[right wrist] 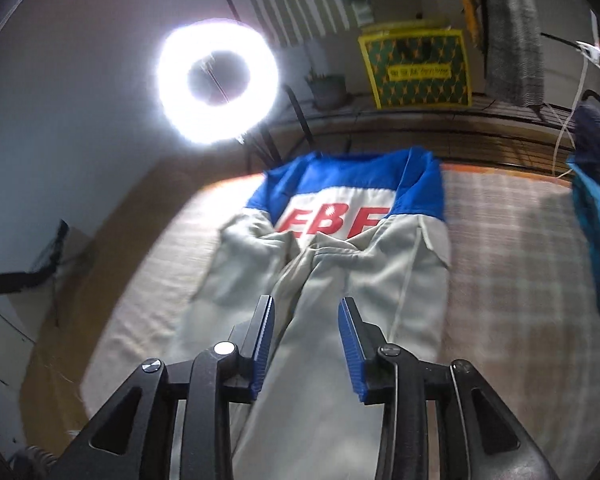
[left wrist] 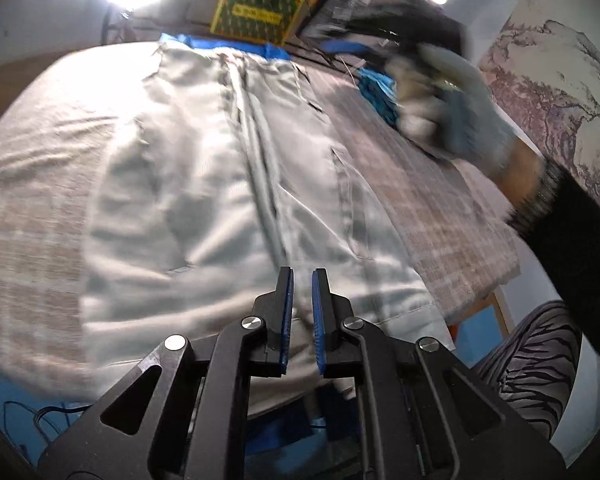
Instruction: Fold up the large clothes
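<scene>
A plaid bedcover (right wrist: 520,280), woven in pale pink and grey checks, is seen spread flat over the bed, and on it a large jacket (right wrist: 340,272) of smooth grey-white cloth is laid out lengthwise, its blue yoke (right wrist: 340,176) and red block letters (right wrist: 332,222) turned toward the far edge. The cloth is shown softly creased, with long seams (left wrist: 260,168) and a stitched pocket outline (left wrist: 348,204) running down its panels in the left wrist view. Beyond the bed, a bright ring light (right wrist: 218,80) is seen glowing against a plain wall, and a green and yellow patterned box (right wrist: 418,66) is set on a dark wire shelf. At the right of the left wrist view, a person's hand (left wrist: 452,108) in a pale knitted glove with a dark ribbed sleeve (left wrist: 572,232) is caught blurred above the bedcover, beside a crumpled teal cloth (left wrist: 380,96). The left gripper (left wrist: 302,276), black with ribbed blue pads, is held over the jacket's near hem with its jaws drawn almost together and nothing visible between them. The right gripper (right wrist: 306,304) is held above the jacket's middle, its jaws parted to a moderate gap and clear of the cloth.
</scene>
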A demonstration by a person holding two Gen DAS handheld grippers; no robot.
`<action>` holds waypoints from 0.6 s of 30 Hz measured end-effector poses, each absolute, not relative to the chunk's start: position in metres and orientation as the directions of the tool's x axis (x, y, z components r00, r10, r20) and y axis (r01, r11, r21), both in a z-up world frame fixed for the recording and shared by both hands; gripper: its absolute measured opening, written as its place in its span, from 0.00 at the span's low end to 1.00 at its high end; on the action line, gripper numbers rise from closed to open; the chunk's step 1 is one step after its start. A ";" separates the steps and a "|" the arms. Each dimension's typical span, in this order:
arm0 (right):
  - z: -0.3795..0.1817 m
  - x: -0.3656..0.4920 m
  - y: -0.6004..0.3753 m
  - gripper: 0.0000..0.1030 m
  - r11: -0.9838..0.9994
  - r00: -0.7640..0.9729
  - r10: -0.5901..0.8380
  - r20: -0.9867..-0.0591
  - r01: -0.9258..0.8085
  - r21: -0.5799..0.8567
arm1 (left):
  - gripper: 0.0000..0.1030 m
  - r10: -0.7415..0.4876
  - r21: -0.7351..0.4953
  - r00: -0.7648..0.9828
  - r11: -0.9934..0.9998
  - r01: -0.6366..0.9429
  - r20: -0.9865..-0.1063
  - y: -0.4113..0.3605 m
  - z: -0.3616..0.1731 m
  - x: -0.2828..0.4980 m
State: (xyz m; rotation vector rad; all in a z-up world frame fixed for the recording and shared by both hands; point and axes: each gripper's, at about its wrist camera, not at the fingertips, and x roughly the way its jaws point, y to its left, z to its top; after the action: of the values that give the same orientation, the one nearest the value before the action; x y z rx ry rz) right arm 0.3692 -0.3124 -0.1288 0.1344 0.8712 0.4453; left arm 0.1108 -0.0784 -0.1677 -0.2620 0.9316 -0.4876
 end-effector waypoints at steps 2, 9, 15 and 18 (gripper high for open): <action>-0.109 0.337 -0.330 0.36 0.886 0.567 0.463 -0.681 -0.322 0.334 | 0.16 -0.495 -0.419 0.520 0.868 0.267 -0.696 -0.066 -0.162 0.109; -0.083 0.227 -0.363 0.56 0.887 0.594 0.461 -0.660 -0.290 0.359 | 0.49 -0.473 -0.463 0.517 0.872 0.160 -0.713 -0.002 -0.158 0.113; -0.121 0.155 -0.371 0.63 0.903 0.521 0.431 -0.737 -0.249 0.351 | 0.55 -0.504 -0.541 0.404 0.840 0.026 -0.763 0.040 -0.194 0.122; -0.151 0.135 -0.374 0.65 0.901 0.466 0.435 -0.771 -0.213 0.379 | 0.55 -0.545 -0.597 0.352 0.801 -0.051 -0.761 0.051 -0.218 0.123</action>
State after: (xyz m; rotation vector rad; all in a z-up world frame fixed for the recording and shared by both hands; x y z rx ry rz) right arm 0.1351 -0.3743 -0.1512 0.2435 1.0127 0.4020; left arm 0.1234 0.0510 -0.2183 -0.5901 1.1830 -0.3441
